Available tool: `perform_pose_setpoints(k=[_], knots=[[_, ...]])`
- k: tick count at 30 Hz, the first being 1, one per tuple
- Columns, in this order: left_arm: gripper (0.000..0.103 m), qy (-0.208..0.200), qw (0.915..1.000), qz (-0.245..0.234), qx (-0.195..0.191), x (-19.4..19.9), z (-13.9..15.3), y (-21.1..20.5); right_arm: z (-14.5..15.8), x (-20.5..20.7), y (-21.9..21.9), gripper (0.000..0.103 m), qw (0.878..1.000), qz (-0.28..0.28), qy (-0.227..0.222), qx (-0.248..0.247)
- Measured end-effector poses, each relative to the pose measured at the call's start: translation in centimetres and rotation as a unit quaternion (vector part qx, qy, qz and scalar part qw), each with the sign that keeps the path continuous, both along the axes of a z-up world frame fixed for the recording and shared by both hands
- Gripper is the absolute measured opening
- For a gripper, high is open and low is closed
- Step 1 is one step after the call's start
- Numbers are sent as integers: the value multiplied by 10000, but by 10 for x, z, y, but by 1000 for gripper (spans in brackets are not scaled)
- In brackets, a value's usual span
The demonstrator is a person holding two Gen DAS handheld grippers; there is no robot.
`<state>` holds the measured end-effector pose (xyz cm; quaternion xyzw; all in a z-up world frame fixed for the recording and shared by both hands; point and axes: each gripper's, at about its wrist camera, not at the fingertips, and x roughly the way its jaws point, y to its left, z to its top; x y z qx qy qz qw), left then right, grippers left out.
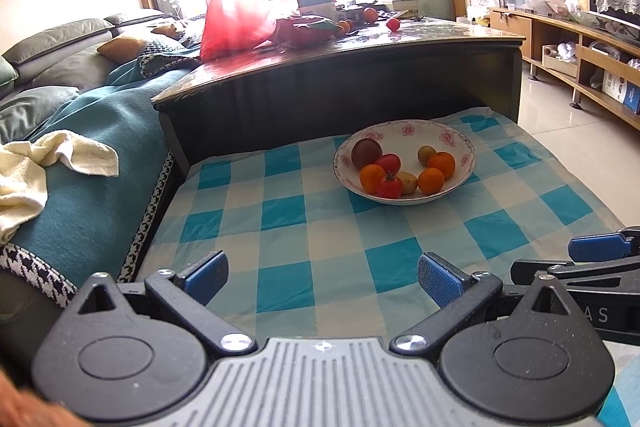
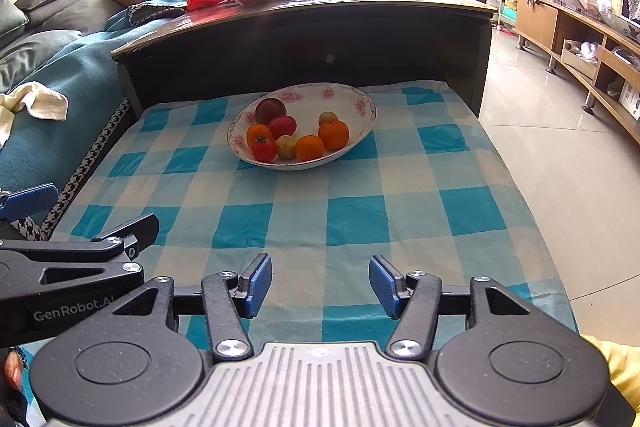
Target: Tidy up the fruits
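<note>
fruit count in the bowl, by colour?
In the bowl:
orange: 3
red: 2
yellow-green: 2
dark purple-brown: 1
Total: 8

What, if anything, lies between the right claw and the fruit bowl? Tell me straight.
Nothing visible. From the right claw, open and empty, only bare checkered cloth stretches to the bowl of fruit. The left claw, also open, sits off to the side, outside that path. The dark table stands beyond the bowl, not before it.
</note>
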<state>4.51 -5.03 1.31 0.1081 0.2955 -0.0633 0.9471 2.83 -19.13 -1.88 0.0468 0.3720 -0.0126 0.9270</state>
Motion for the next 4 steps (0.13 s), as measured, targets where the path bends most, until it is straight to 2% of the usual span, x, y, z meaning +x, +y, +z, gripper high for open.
perform_pose_setpoints(k=[4], knots=[[103, 112, 9999, -14, -39, 2, -2, 1, -1, 0, -1, 51, 10000, -1, 19, -1]])
